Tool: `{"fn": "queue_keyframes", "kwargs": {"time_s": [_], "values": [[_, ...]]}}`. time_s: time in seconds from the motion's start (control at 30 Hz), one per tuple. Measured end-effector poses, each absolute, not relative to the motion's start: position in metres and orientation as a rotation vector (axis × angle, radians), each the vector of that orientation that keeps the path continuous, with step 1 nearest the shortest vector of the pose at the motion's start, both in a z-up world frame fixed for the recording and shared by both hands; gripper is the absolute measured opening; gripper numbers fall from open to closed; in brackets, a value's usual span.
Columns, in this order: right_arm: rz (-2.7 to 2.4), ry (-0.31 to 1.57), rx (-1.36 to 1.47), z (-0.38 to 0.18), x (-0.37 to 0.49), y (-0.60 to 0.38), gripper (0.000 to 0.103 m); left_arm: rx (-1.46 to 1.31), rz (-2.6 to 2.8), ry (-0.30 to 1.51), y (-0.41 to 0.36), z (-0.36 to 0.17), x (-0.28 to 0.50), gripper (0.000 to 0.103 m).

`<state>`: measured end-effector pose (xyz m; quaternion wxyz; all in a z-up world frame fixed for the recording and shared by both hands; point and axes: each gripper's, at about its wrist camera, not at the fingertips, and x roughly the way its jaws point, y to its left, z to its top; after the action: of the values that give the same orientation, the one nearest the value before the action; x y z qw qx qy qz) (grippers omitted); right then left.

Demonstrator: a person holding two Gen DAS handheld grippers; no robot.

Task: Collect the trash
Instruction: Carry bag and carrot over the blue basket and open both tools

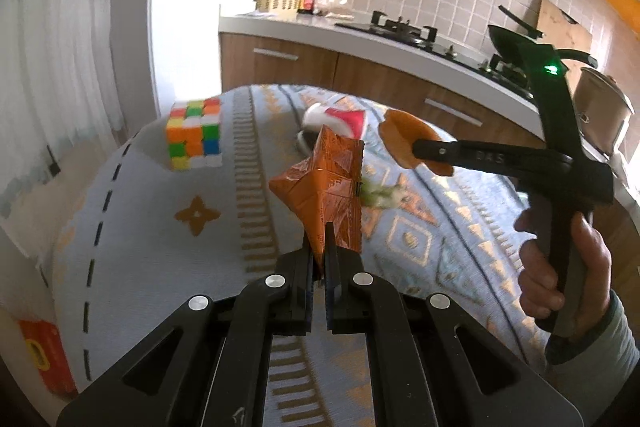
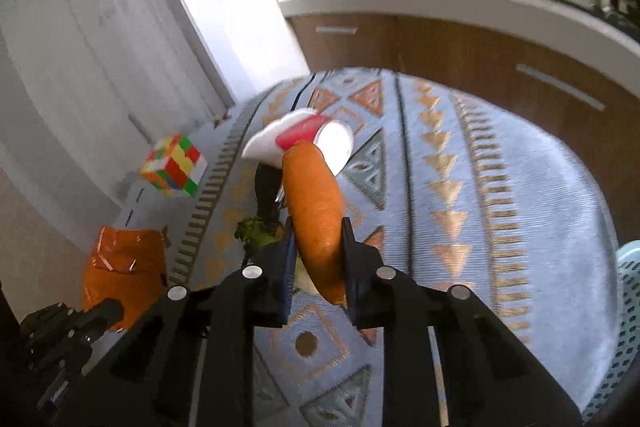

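Observation:
My left gripper (image 1: 319, 251) is shut on a crumpled orange wrapper (image 1: 324, 191), held above the patterned tablecloth (image 1: 168, 187); the wrapper also shows in the right wrist view (image 2: 124, 267). My right gripper (image 2: 318, 247) is shut on a curved piece of orange peel (image 2: 314, 211), also seen in the left wrist view (image 1: 404, 139), lifted above the table. A crushed red-and-white cup (image 1: 340, 121) lies on the cloth beyond, also in the right wrist view (image 2: 304, 139). A green leafy scrap (image 1: 380, 193) lies on the cloth, also in the right wrist view (image 2: 256, 231).
A Rubik's cube (image 1: 195, 133) stands at the table's far left, also in the right wrist view (image 2: 174, 167). A kitchen counter (image 1: 360, 35) with a stove and wooden cabinets runs behind. A pale blue perforated bin (image 2: 624, 307) is at the right edge. A red box (image 1: 44, 355) lies low left.

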<state>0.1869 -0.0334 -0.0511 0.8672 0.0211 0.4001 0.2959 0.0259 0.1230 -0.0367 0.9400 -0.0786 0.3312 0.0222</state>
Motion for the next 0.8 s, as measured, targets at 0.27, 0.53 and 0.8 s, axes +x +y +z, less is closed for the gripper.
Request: {"fn": "queue_keyframes", "kwargs": {"time_s": [0.27,0.53,0.8], "values": [[0.487,0.694,0.04,-0.009,0.16,-0.097,0.018,-0.14,-0.044,0.637,0.086,-0.015,0.046,0.002],[0.302,0.6,0.054,0.018,0.135,-0.182,0.018,-0.123,-0.194,0.624,0.023,-0.001,0.078,0.002],[0.087,0.608,0.123,0.012,0.107,-0.285,0.018,-0.109,-0.356,0.694,-0.059,-0.009,0.111,0.002]]}}
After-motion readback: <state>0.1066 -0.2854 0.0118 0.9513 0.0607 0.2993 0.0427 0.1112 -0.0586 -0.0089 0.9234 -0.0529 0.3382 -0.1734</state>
